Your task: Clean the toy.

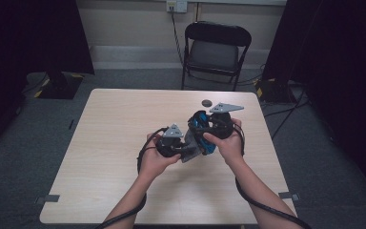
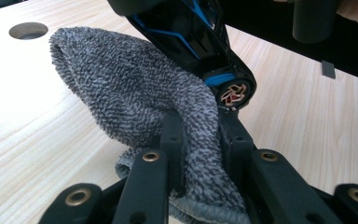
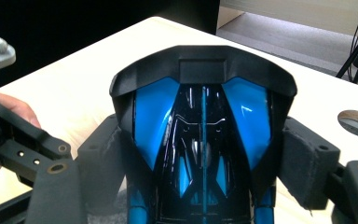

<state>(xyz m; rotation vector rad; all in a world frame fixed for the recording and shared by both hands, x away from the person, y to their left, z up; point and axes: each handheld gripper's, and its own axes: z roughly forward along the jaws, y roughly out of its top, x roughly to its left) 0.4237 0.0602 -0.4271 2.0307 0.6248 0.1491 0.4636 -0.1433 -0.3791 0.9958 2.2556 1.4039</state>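
Over the middle of the light wooden table [image 1: 119, 124], my right gripper [image 1: 204, 130] is shut on a glossy black and blue toy car [image 1: 200, 125]. In the right gripper view the padded fingers [image 3: 307, 163] press on both flanks of the car [image 3: 203, 112], whose wide end points away from the camera. My left gripper [image 1: 185, 150] is shut on a grey terry cloth [image 1: 194, 147]. In the left gripper view the cloth [image 2: 130, 88] bulges up from between the jaws and lies against the car's side [image 2: 191, 37], just beside a wheel [image 2: 233, 93].
A round cable hole [image 1: 206, 102] sits in the table top behind the grippers. A black folding chair [image 1: 217, 50] stands beyond the far edge. Dark curtains hang at both sides, and cables run over the floor at the right.
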